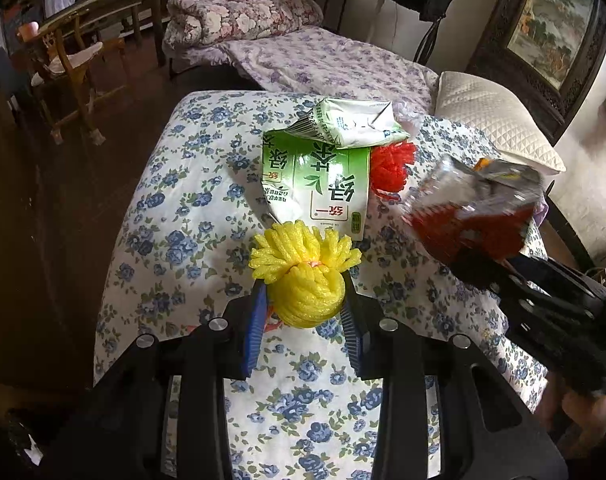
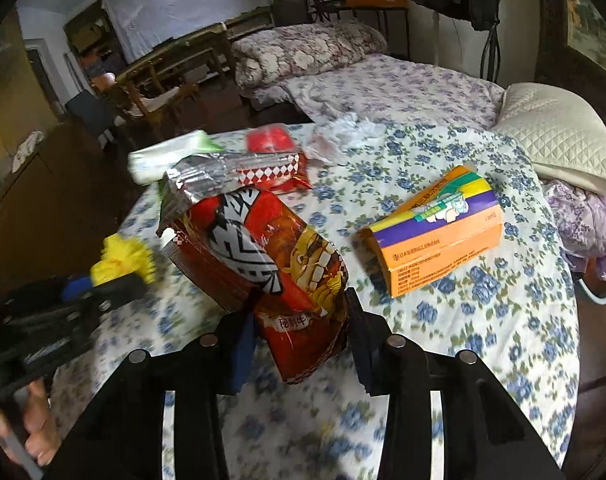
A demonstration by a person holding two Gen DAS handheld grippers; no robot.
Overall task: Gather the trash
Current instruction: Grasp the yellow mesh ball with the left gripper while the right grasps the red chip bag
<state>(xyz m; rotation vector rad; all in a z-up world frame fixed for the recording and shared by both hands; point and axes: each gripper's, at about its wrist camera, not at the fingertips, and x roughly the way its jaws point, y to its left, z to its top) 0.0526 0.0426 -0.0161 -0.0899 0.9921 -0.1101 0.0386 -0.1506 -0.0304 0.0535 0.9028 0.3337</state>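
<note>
Closest to my left wrist camera, my left gripper (image 1: 305, 312) has its blue pads (image 1: 255, 332) pressed on either side of a yellow foam fruit net (image 1: 303, 280), whose frayed end fans out just past the fingertips. Straight beyond those jaws lies a flattened green tea carton (image 1: 323, 188) on the flowered tablecloth (image 1: 175, 216), with a crumpled white-green carton (image 1: 355, 120) touching its far edge and a red foam net (image 1: 393, 164) beside it, off to the right of the jaws.

My right gripper (image 2: 301, 340) is clamped on the lower end of a red snack bag (image 2: 279, 256); the bag sticks up and forward out of the jaws, its torn silver top (image 2: 207, 176) leaning left. No earlier view to compare. To the right of these jaws and well apart, an orange and purple box (image 2: 435, 236) rests on the cloth. Ahead and past the bag sits a crumpled clear plastic wrapper (image 2: 335, 140). To the left of the jaws I see the yellow net again, blurred.
</note>
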